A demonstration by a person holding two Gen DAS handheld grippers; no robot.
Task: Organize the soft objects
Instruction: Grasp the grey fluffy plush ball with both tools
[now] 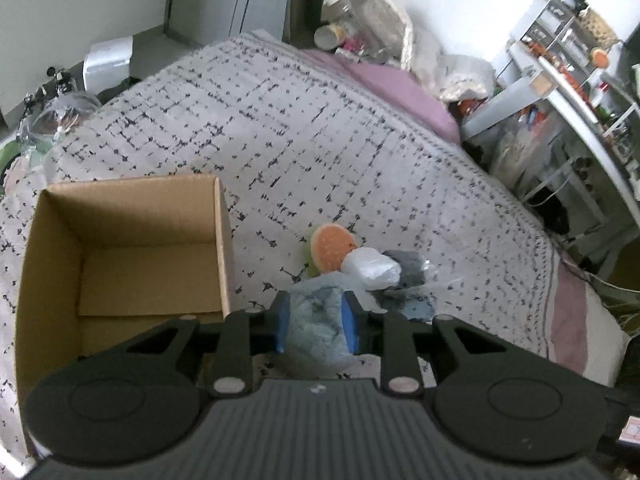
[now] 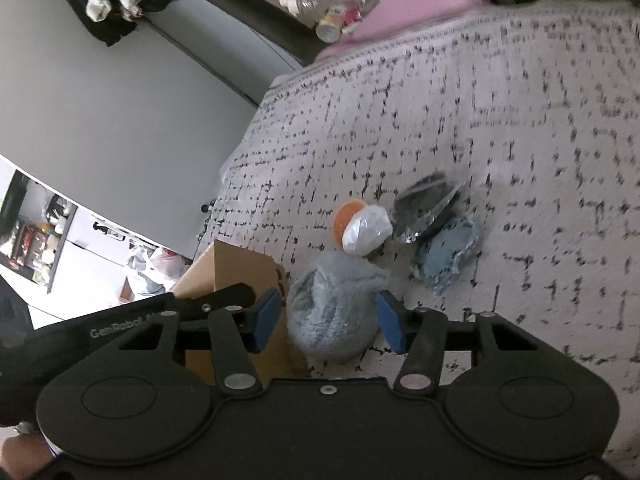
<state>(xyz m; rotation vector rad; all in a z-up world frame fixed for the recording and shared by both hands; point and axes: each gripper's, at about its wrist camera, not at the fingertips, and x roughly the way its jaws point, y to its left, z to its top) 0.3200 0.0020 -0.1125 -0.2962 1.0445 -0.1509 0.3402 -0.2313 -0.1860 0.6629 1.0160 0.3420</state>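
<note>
A fluffy light-blue soft toy lies on the patterned bedspread. My left gripper is shut on it, blue pads pressing both sides. In the right wrist view the same toy sits between the open fingers of my right gripper, whose pads stand apart from it. Behind it lie an orange round sponge, a white plastic-wrapped bundle, a dark grey bagged item and a blue cloth. An open, empty cardboard box stands to the left.
A pink pillow and bottles and jars lie at the bed's far end. White shelving with clutter stands right of the bed. Plastic bags lie off the left edge.
</note>
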